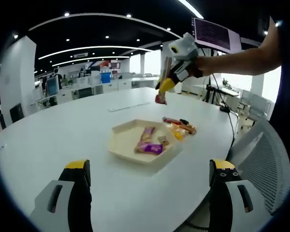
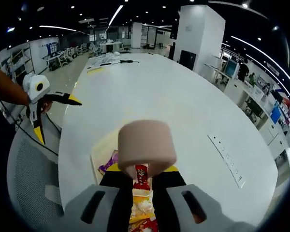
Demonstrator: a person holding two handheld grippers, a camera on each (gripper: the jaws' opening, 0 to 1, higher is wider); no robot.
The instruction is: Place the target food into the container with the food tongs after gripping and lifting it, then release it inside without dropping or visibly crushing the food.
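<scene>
A shallow cream tray (image 1: 127,129) lies on the white table with a purple packet (image 1: 150,148) and an orange-brown packet (image 1: 147,134) in it. My left gripper (image 1: 150,166) hovers open before the tray, nothing between its yellow-tipped jaws. A person's arm holds my right gripper (image 1: 161,93) high above the table beyond the tray, shut on a small red snack packet (image 1: 160,99). In the right gripper view the red packet (image 2: 141,176) stands pinched between the jaws of the right gripper (image 2: 141,186), with a beige cylinder (image 2: 146,145) just above it. The tray (image 2: 97,157) lies below.
Several loose snack packets (image 1: 180,128) lie on the table right of the tray. A mesh chair (image 1: 261,159) stands at the table's near-right edge. The left gripper (image 2: 58,121) shows open beside the table edge. A grey power strip (image 2: 225,159) is set into the table.
</scene>
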